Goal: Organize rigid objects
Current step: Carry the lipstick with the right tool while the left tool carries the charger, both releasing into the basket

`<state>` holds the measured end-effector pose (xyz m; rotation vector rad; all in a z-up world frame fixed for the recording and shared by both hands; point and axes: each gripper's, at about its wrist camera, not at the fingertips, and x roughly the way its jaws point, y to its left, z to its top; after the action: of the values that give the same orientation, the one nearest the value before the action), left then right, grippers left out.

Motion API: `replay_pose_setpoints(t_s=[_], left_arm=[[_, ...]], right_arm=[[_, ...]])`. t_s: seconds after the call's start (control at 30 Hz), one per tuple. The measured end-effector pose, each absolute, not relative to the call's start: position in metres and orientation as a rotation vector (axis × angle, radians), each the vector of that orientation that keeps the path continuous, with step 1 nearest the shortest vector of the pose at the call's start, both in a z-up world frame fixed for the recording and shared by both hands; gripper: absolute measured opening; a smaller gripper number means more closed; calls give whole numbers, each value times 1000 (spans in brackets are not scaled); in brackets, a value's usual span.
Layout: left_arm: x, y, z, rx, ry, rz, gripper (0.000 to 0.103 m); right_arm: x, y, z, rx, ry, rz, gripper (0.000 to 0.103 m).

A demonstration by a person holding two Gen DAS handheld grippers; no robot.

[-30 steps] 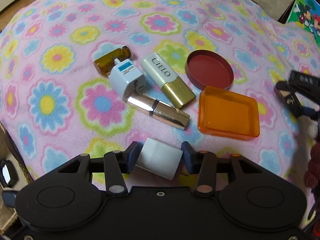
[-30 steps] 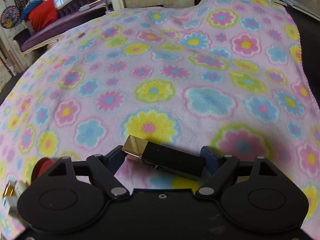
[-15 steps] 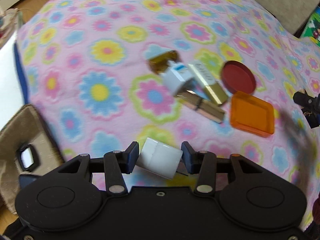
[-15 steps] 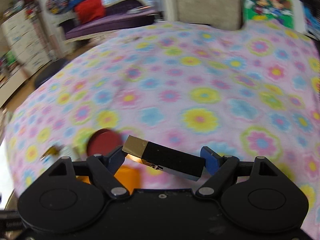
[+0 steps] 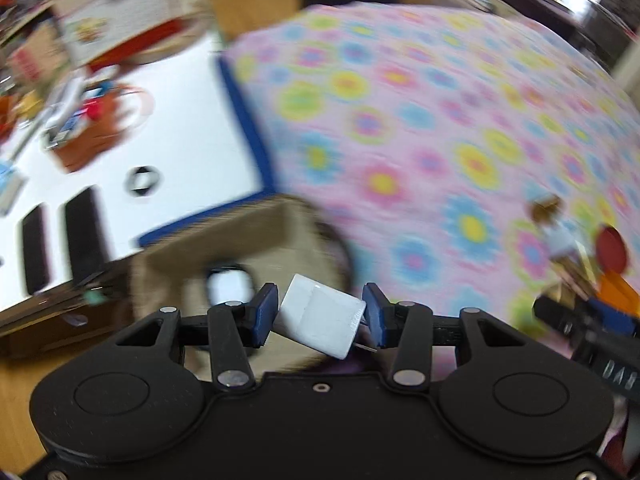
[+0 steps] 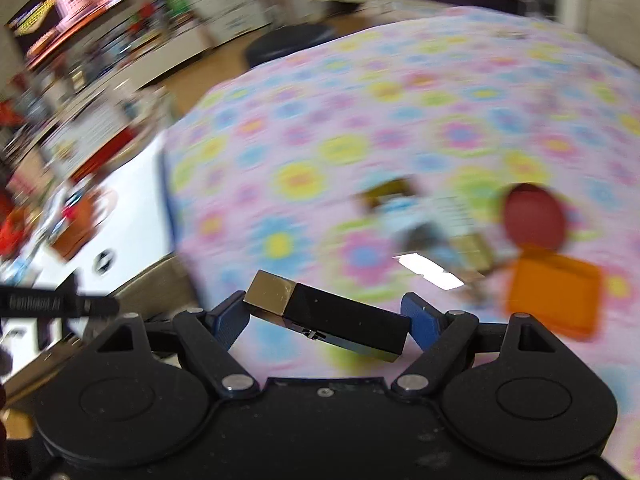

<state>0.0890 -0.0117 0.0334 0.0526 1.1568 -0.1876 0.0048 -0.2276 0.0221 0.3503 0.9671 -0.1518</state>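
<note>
My left gripper (image 5: 319, 316) has its fingers (image 5: 265, 312) closed on a white plug adapter (image 5: 320, 322), which sits skewed between the pads, one corner low, with a thin metal pin poking out beside the right pad. My right gripper (image 6: 326, 318) has its fingers (image 6: 420, 320) clamped on a black bar with a gold cap (image 6: 328, 316), held lengthwise and tilted, gold end up to the left.

The main risk, as I judge it, is losing either piece in transit. Both are caught on slanted faces rather than flat ones, so a jolt could let them twist out. Both views are smeared, which suggests quick motion and makes a slip more likely. The black bar is pinched end to end across a long span, so it may pivot if the grip eases.

The left gripper points toward the tan box (image 5: 224, 248) just beyond its fingers, at the near left edge of the floral blanket (image 5: 400, 120), with a white surface (image 5: 168, 120) further left. I take the box to be the drop point; its opening is too blurred to read, so a release could miss it.

The right gripper hovers over the blanket, facing the remaining cluster: a red round lid (image 6: 534, 216), an orange tray (image 6: 554, 296) and blurred items to their left.
</note>
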Motion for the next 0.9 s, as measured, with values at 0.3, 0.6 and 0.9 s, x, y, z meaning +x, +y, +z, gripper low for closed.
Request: replay_pose_setpoints(t_s=[0.3,0.6,0.9], left_arm=[[111,72,3,-97,1246,25,45],[107,81,-4,-102,1251,62,38],[110,89,-6,-137,1267,70,53]], right_arm=[[65,-135,1,277,1047,9,83],[96,-82,-40,194,1126,37,83],[106,-75,-45,175,1119,23,88]])
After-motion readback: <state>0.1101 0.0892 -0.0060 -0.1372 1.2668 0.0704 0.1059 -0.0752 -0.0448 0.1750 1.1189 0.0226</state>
